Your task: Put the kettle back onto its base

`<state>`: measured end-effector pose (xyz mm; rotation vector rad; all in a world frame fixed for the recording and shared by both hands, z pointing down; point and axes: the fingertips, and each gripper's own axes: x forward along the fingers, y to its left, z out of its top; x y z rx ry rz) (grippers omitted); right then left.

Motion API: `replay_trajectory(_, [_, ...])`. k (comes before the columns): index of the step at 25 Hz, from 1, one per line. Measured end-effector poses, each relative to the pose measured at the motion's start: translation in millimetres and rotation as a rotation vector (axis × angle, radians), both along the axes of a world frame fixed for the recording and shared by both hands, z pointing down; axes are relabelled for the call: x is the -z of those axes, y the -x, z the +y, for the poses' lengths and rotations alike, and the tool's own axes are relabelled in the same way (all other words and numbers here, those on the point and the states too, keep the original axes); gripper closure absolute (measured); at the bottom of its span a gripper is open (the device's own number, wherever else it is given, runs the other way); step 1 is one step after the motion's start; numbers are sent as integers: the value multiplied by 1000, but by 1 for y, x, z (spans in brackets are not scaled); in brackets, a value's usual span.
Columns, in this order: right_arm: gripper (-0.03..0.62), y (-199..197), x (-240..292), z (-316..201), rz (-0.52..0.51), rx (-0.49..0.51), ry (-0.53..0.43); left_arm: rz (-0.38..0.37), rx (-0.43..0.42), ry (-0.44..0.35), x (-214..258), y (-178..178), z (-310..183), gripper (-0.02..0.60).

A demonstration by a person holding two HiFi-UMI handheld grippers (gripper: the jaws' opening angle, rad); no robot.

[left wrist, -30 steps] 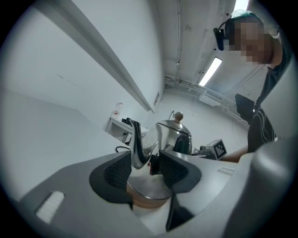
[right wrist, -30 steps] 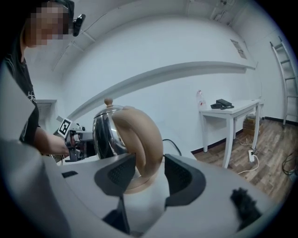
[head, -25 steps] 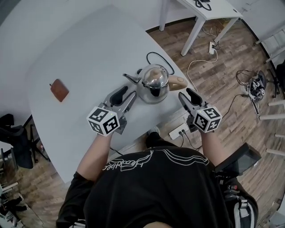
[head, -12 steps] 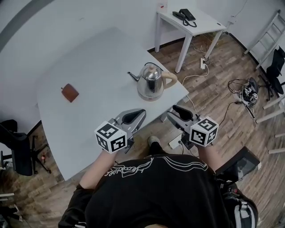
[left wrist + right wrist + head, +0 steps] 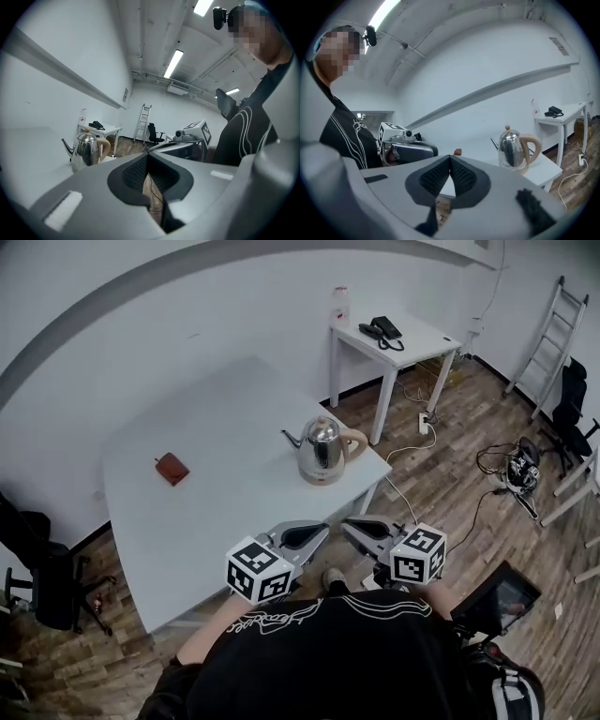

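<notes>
The shiny steel kettle with a beige handle stands upright near the right edge of the white table, on what looks like its low round base. Both grippers are held close to the person's chest, well short of the table edge and apart from the kettle. My left gripper is shut and empty, and so is my right gripper. The kettle shows far off at the left in the left gripper view. In the right gripper view the kettle shows at the right beyond the shut jaws.
A small brown object lies on the table's left part. Behind stands a small white side table with a phone and a bottle. A ladder, cables and a power strip are on the wooden floor; a black chair is at left.
Both grippers have drawn back from beside the kettle toward the person and gone from open to shut. The kettle stays on the table; the head view has backed away.
</notes>
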<state>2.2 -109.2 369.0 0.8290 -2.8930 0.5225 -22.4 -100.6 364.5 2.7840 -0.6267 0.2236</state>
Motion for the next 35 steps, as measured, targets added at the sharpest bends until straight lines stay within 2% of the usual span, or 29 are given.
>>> replay_trajectory(4, [588,12,4,14,5,50,11,-6,-8,-15,11,1,13,574])
replay_trajectory(10, [589,18,6,21,17,83,16,9,-4,4,13,4,17,574])
replay_trajectory(21, [589,-2,-3,22,3,44,33,25,-44,33,5,-20,11,575])
replay_trajectory(35, [589,-8,4,7,-11,46,28,47,-51,48,8,-27,-6,575])
